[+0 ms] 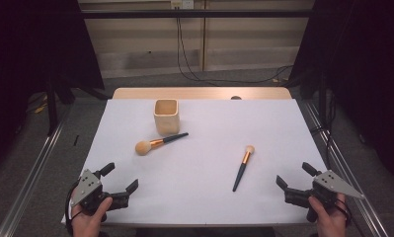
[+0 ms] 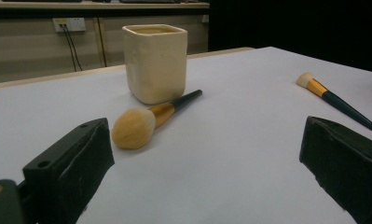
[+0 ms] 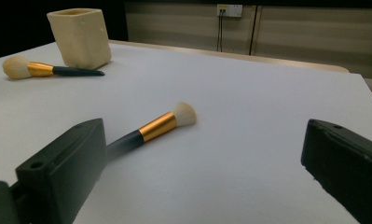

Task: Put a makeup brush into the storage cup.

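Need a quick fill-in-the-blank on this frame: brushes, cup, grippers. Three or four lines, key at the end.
1. The number of brushes lying on the white sheet is ____.
2. The big brush lies right in front of the cream ____.
3. The slim brush lies nearer the ____ gripper.
4. The left gripper and the right gripper each have jaws that are ____, with nothing between them.

Missing words: two; cup; right; open

Matt cream cup [image 2: 155, 63], perhaps ceramic; fluffy-bristled brushes [image 2: 151, 119] with glossy gold ferrules; smooth white tabletop [image 1: 199, 187].
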The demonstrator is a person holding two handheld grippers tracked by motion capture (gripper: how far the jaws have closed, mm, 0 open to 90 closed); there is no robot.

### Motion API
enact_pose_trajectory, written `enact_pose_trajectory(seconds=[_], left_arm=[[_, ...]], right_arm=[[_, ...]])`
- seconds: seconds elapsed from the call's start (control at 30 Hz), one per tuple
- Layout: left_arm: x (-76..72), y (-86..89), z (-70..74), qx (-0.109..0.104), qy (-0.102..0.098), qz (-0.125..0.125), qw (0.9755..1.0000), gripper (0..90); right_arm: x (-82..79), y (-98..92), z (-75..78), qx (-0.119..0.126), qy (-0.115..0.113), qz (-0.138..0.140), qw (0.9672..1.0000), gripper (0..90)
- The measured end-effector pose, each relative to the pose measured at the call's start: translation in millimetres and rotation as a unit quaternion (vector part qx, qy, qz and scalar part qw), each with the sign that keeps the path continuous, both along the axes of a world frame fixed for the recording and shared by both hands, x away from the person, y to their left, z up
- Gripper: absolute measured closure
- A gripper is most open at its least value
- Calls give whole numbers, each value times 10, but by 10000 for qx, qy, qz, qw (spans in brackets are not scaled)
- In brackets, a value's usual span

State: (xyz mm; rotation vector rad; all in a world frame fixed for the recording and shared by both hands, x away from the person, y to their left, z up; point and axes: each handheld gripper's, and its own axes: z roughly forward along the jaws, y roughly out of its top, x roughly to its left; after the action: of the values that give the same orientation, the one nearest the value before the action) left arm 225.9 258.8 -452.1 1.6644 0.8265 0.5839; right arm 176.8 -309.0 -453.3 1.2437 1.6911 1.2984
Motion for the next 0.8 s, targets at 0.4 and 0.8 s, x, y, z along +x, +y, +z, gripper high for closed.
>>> enact_pose_trajectory(seconds=[0.4, 0.8], left_arm=[[30, -24, -2, -1, 103, 40, 9999, 25], [40, -62, 64, 17, 5, 99, 9999, 23]], right_arm=[[5, -11, -5, 74, 2, 32, 10000, 0], [5, 44, 11, 51, -44, 123, 9999, 0]])
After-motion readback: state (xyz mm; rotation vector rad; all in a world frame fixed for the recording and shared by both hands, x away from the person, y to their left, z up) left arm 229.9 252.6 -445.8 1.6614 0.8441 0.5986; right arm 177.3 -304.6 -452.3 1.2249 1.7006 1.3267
